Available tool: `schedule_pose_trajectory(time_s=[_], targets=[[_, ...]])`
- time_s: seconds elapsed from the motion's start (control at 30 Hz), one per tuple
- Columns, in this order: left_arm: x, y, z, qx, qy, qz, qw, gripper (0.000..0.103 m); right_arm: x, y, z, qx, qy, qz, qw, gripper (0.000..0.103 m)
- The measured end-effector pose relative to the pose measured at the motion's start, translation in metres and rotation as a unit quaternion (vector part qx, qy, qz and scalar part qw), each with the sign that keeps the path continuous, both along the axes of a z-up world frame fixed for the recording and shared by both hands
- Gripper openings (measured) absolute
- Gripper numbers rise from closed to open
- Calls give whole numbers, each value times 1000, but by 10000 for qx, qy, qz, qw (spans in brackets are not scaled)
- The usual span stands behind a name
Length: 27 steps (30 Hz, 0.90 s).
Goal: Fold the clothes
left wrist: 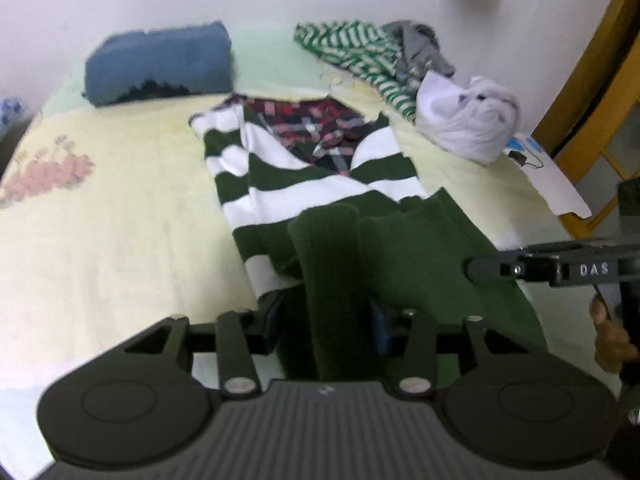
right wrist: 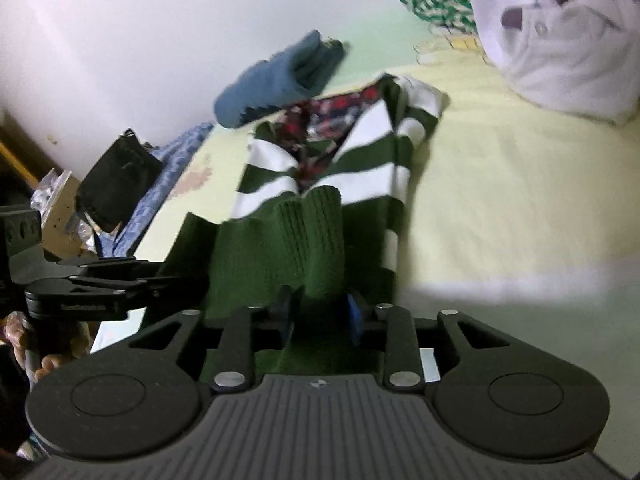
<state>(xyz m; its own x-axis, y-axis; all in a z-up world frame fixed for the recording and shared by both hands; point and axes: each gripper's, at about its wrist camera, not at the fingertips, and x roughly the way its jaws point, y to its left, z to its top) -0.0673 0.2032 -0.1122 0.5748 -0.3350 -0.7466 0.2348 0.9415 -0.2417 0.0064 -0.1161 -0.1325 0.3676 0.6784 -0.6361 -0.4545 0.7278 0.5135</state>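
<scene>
- The green-and-white striped sweater (left wrist: 304,176) is lying flat on the bed (left wrist: 120,216), collar end toward the wall, sleeves apparently being kept tucked inward.
- Its ribbed green hem (left wrist: 332,264) is being pinched by the left tongs (left wrist: 328,320); a raised ridge of fabric is running up between the pads.
- The other hem corner (right wrist: 312,240) is being pinched by the right tongs (right wrist: 320,316), jaws part-closed on the knit.
- Both corners are being held level, likely so the bottom edge can be carried toward the collar as one straight fold.
- A folded blue garment (left wrist: 160,64) and unfolded clothes (left wrist: 468,116) are being kept apart at the far edge.
</scene>
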Motion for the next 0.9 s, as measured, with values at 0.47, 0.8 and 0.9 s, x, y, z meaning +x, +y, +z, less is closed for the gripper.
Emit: schedule_pose_trajectory(time_s=[0.47, 0.8, 0.9], targets=[[45, -24, -8, 750, -337, 287, 9962, 29, 9, 13, -2, -187, -377, -649, 9970, 13], [38, -25, -3, 1065, -541, 333, 9923, 31, 10, -3, -1, 40, -205, -787, 9967, 22], [30, -18, 11, 1119, -678, 460, 9903, 28, 3, -16, 7, 70, -410, -912, 9950, 23]])
